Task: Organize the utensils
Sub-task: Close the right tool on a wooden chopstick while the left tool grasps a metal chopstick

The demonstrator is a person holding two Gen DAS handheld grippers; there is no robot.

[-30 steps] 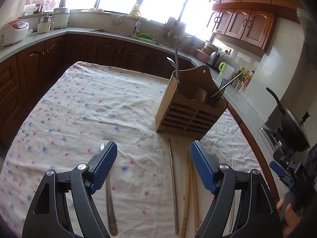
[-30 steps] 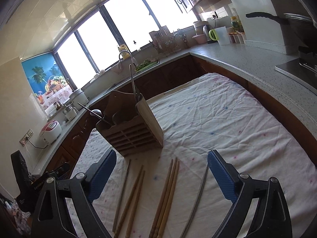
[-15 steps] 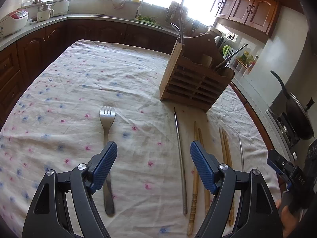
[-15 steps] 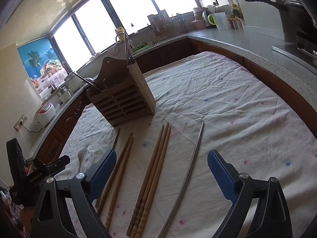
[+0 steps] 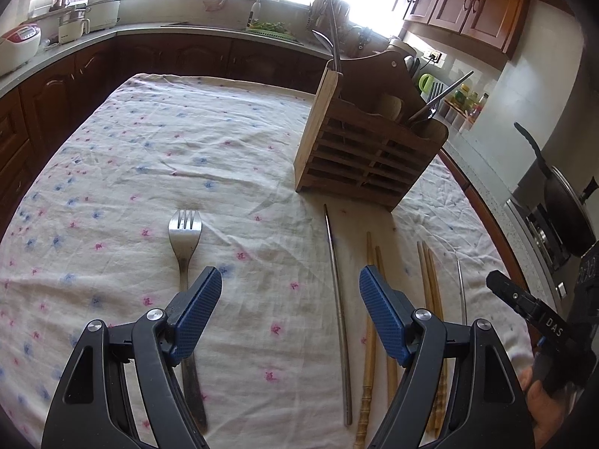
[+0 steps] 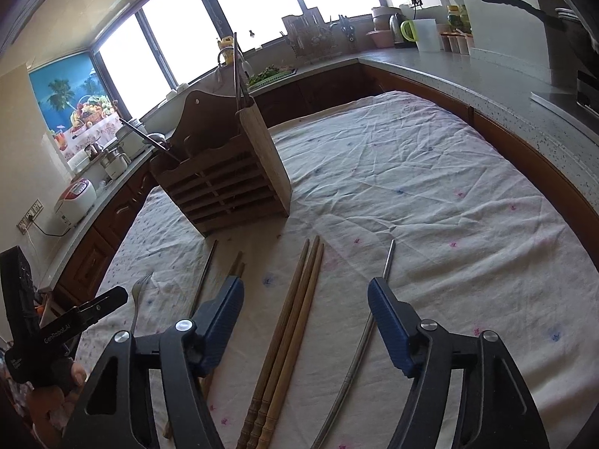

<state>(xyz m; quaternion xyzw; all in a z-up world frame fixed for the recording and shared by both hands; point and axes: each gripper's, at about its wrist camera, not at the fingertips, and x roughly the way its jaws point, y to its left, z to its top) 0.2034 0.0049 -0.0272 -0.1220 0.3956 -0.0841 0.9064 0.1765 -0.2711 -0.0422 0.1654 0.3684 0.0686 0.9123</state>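
**Both hand-held grippers low over loose utensils, nothing held**

Far left on the desk (image 5: 112, 142), which wears a creased floral cloth: a steel fork (image 5: 184, 235), tines pointing away, handle running under the left pad of the left hand-held gripper (image 5: 290, 299). That gripper's jaws stand well apart and clamp nothing. Between its pads, nearer the right one, lies a steel chopstick (image 5: 337, 280), thin, slightly bowed in the lens.

Next to the right: a pair of wooden chopsticks (image 5: 372, 273), partly behind the right pad, with turned, ribbed ends toward the camera. Then a bundle of three wooden chopsticks (image 6: 299, 299), touching along their length, lying between the pads of the right hand-held gripper (image 6: 301, 303). Its jaws are closing, pads not yet on the wood. Rightmost, a second steel chopstick (image 6: 385, 262) passes under that gripper's right pad.

Behind the row stands the wooden slatted holder (image 5: 367, 157), already carrying a few utensils upright.

Risks, as I judge them:
- The closing jaws may catch only one or two of the three sticks; round wood rolls and fans out.
- The right pad could snag the steel stick beside it.
- The loose cloth may bunch up under the pads.
- Long sticks gripped off-centre would droop and strike the holder's rim.
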